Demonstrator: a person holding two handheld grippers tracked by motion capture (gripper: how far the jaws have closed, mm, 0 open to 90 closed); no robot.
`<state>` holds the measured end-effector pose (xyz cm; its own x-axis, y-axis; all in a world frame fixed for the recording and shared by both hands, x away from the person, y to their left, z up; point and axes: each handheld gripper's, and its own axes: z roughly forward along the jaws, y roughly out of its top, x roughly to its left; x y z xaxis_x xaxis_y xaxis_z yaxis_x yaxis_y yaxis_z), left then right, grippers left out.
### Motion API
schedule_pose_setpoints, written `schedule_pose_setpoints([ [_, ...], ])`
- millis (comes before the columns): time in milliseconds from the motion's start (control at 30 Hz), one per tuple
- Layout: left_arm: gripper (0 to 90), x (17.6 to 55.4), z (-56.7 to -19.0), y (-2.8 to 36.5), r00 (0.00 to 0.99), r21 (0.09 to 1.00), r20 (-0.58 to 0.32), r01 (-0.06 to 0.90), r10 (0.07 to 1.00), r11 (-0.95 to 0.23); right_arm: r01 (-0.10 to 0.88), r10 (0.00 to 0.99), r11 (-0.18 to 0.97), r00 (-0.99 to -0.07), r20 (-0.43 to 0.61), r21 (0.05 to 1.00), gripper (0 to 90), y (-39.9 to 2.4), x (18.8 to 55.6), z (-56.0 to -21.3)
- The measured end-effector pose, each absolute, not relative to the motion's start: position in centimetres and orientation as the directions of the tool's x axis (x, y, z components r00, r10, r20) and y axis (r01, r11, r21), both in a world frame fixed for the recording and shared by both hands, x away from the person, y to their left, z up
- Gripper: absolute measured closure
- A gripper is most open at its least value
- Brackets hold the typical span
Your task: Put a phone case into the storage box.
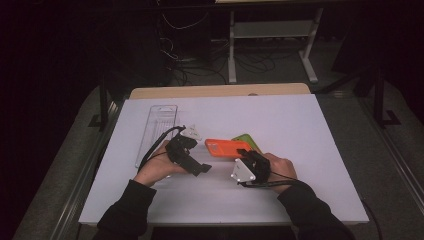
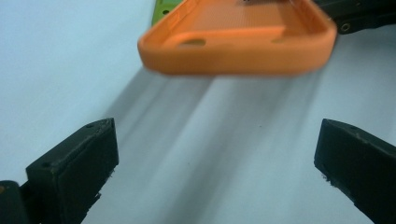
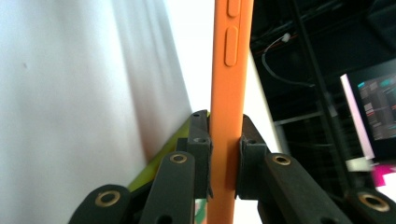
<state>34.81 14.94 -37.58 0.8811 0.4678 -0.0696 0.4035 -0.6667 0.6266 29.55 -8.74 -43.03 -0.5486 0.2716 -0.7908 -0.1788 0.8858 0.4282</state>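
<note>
You're working at a wooden table [image 1: 215, 91] covered by a flat white rectangular board [image 1: 300, 130]; the wood is showing only along the far edge. A clear plastic oblong tray [image 1: 157, 125] is lying directly on the board at your far left. A lime-green flat case [image 1: 248, 140] is lying on the board near the middle, partly covered from above.
</note>
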Motion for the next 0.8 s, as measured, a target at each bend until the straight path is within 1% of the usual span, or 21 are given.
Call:
schedule_pose_setpoints([
  [67,0.0,34.7,-37.6,14.9,0.874,0.637,-0.080,0.414,0.479,-0.650,-0.151,0.317,0.863,-0.581,-0.750,0.482,78.0,-9.0,29.8,-42.8],
  [100,0.0,34.9,-37.6,14.9,0.882,0.639,-0.063,0.394,0.466,-0.661,-0.114,0.359,0.845,-0.603,-0.713,0.522,78.0,-9.1,29.7,-42.7],
  [133,0.0,35.0,-37.5,15.1,0.890,0.625,-0.047,0.380,0.453,-0.682,-0.096,0.372,0.832,-0.633,-0.679,0.546,78.0,-9.3,29.8,-42.4],
  [167,0.0,35.0,-37.5,15.1,0.892,0.621,-0.042,0.377,0.451,-0.687,-0.066,0.426,0.798,-0.643,-0.637,0.600,78.0,-9.3,29.9,-42.5],
  [267,0.0,35.1,-37.4,15.2,0.888,0.628,-0.038,0.378,0.459,-0.680,-0.011,0.484,0.742,-0.683,-0.547,0.670,78.0,-9.6,30.2,-42.1],
  [333,0.0,35.0,-37.4,15.2,0.876,0.638,-0.053,0.400,0.480,-0.658,0.026,0.519,0.700,-0.705,-0.483,0.713,78.0,-9.8,30.4,-42.0],
  [400,0.0,35.1,-37.4,15.3,0.876,0.641,-0.053,0.398,0.479,-0.656,0.058,0.543,0.668,-0.719,-0.433,0.741,78.0,-10.0,30.6,-41.9],
  [467,0.0,34.9,-37.5,15.1,0.860,0.654,-0.076,0.425,0.505,-0.625,0.099,0.572,0.627,-0.731,-0.372,0.773,78.0,-10.1,30.8,-41.7],
  [633,0.0,35.0,-37.4,15.2,0.861,0.652,-0.069,0.421,0.503,-0.631,0.168,0.612,0.543,-0.750,-0.251,0.823,78.1,-10.8,31.4,-41.4],
  [667,0.0,35.1,-37.3,15.4,0.869,0.641,-0.056,0.409,0.493,-0.649,0.197,0.623,0.519,-0.753,-0.210,0.832,78.1,-10.9,31.4,-41.3],
  [700,0.0,35.0,-37.4,15.3,0.863,0.649,-0.063,0.417,0.501,-0.636,0.232,0.640,0.485,-0.751,-0.161,0.843,78.1,-10.9,31.4,-41.3],
  [800,0.0,35.1,-37.3,15.4,0.863,0.653,-0.061,0.415,0.502,-0.633,0.266,0.649,0.440,-0.755,-0.099,0.857,78.1,-11.5,31.9,-41.2],
])
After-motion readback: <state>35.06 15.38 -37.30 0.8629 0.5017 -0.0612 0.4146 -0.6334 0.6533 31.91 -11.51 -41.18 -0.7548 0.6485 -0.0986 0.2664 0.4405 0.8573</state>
